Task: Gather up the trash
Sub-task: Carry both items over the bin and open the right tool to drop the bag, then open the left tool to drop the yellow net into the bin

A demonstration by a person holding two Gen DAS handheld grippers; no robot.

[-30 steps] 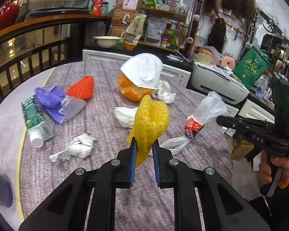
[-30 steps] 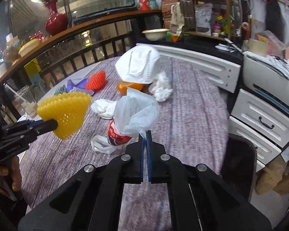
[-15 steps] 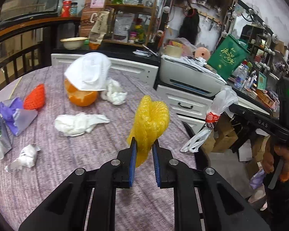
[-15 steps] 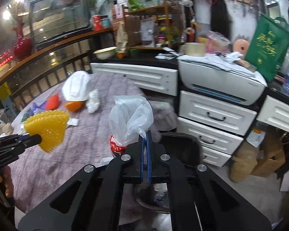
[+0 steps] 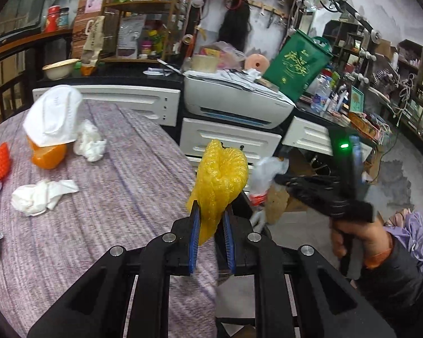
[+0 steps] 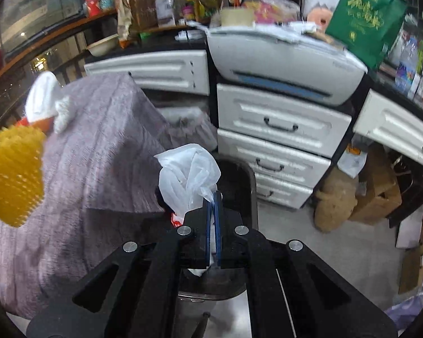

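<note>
Cluttered room, purple-clothed table (image 5: 121, 186) beside white drawers: right gripper (image 6: 213, 197), clamped on white plastic bag (image 6: 189, 171), sits directly above black bin (image 6: 239, 174); left gripper (image 5: 211, 219), clamped on yellow foam net (image 5: 220, 177), farther back over table edge.

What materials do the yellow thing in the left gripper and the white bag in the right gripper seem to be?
Yellow net: probably soft foam mesh, matte, with a knobbly open weave. White bag: thin plastic film, slightly glossy and translucent, crumpled into fine folds.
</note>
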